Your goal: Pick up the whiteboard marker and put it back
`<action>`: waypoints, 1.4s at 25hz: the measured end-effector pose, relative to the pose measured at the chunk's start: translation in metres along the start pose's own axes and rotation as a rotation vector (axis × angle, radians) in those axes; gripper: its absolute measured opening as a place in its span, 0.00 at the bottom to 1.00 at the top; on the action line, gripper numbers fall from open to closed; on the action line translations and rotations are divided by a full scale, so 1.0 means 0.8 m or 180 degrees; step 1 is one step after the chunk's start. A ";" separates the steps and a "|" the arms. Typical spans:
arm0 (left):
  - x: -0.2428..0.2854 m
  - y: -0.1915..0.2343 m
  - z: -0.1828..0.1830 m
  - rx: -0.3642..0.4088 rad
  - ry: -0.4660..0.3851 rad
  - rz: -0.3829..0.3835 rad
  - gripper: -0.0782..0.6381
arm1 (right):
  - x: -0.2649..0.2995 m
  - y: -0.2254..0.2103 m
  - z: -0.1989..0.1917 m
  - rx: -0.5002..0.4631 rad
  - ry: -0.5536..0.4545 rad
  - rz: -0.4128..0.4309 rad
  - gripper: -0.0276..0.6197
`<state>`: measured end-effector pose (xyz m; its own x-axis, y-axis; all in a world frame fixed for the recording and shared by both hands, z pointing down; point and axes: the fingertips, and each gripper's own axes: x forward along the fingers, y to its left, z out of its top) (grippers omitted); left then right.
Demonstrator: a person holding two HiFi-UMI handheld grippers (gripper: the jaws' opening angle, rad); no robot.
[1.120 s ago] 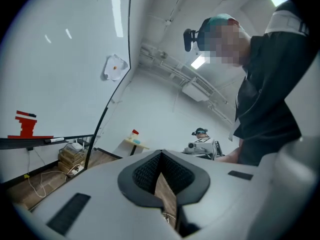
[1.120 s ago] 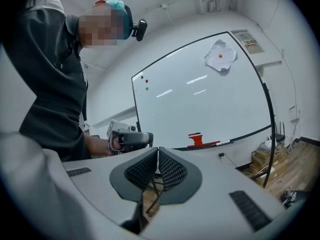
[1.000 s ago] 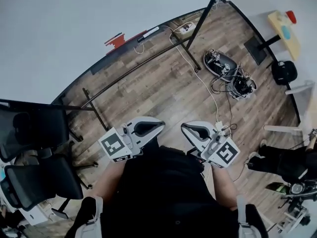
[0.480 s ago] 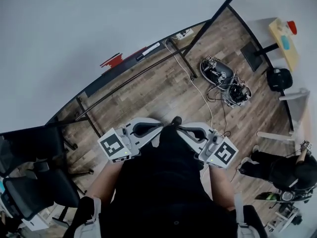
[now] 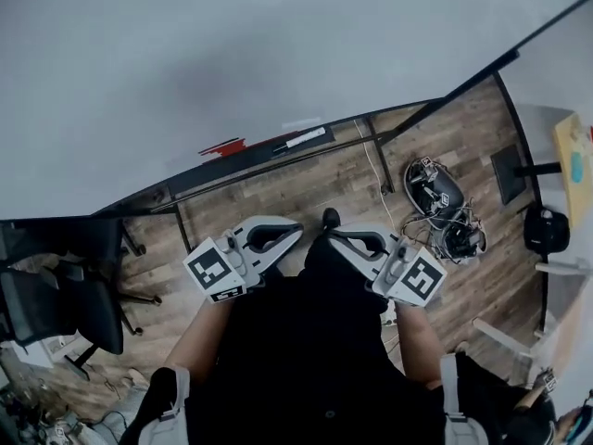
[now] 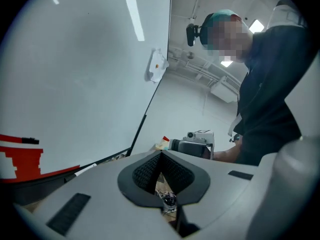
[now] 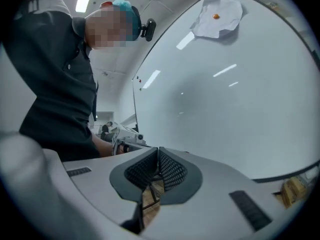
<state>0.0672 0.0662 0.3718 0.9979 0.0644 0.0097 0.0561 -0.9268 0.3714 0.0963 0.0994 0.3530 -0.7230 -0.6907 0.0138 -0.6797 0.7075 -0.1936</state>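
Observation:
A white whiteboard marker (image 5: 304,138) with a dark cap lies on the dark tray (image 5: 250,156) along the whiteboard's (image 5: 232,54) lower edge. A red eraser (image 5: 222,146) lies on the tray to the marker's left. The left gripper view shows the marker (image 6: 86,168) and eraser (image 6: 20,156) low at the left. My left gripper (image 5: 293,231) and right gripper (image 5: 334,237) are held level before the person's torso, well short of the tray. Both are shut and empty: the left jaws (image 6: 161,153) and the right jaws (image 7: 158,149) meet at their tips.
Black office chairs (image 5: 56,290) stand at the left. On the wood floor at the right lie a tangle of cables and devices (image 5: 445,211) and a white cable (image 5: 371,165). The board's stand legs (image 5: 380,156) reach out over the floor. A crumpled paper (image 6: 156,65) sticks to the board.
The view has come closer to the whiteboard, whose tray, marker and eraser now lie nearer my grippers. Both grippers stayed shut and side by side before the torso.

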 end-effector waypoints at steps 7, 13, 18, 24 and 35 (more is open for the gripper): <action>0.060 0.025 0.029 0.0082 -0.0103 0.0533 0.13 | -0.014 -0.058 0.036 -0.0377 0.0181 0.1032 0.08; 0.061 0.041 0.042 0.0109 -0.0274 0.1092 0.13 | -0.010 -0.095 0.036 -0.0493 0.0299 0.1449 0.08; 0.036 0.058 0.059 0.0179 -0.0421 0.1471 0.13 | 0.017 -0.118 0.038 -0.0669 0.0341 0.1405 0.08; 0.008 0.082 0.070 0.0336 -0.0445 0.1556 0.13 | 0.050 -0.126 0.031 -0.0867 0.0503 0.1214 0.08; -0.026 0.119 0.073 0.0301 -0.0576 0.1211 0.13 | 0.094 -0.156 -0.023 -0.1434 0.1550 0.0798 0.08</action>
<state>0.0537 -0.0448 0.3527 0.9373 -0.3466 -0.0365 -0.3225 -0.9023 0.2861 0.1248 -0.0382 0.3960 -0.7661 -0.4280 0.4795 -0.3945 0.9021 0.1749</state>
